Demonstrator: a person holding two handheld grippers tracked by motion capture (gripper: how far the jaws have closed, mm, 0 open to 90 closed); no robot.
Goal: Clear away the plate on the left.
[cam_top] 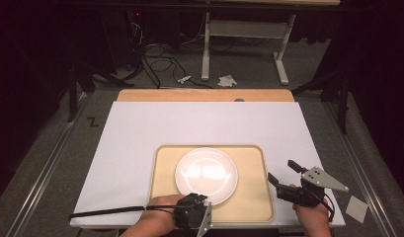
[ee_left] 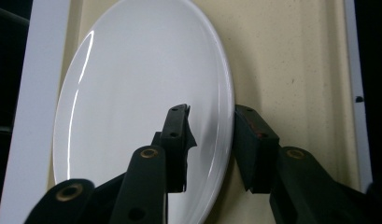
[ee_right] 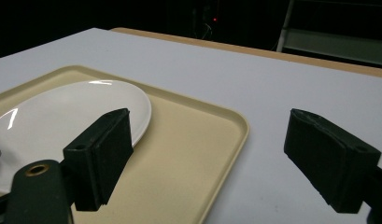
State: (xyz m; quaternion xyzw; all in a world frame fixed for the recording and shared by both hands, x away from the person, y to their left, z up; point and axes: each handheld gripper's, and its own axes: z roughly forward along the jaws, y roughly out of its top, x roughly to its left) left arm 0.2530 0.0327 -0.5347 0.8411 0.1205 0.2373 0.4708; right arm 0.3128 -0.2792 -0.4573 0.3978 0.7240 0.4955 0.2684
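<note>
A round white plate [cam_top: 206, 173] [ee_left: 132, 70] [ee_right: 62, 112] lies on a beige tray [cam_top: 249, 197] [ee_left: 291, 60] [ee_right: 193, 140] near the table's front edge. My left gripper [cam_top: 202, 200] [ee_left: 212, 112] is at the plate's near rim. One jaw rests on the plate's top face and the other presses against the outside of the rim, so it is shut on the plate. My right gripper [cam_top: 281, 170] [ee_right: 212, 130] hovers open just off the tray's right edge, with nothing between its jaws.
A white mat [cam_top: 199, 123] covers the table, and a strip of bare wood [cam_top: 204, 95] shows at the far edge. The left gripper's cable [cam_top: 105, 211] trails left along the front edge. Cables, paper scraps and another table's legs [cam_top: 205, 49] are on the floor beyond.
</note>
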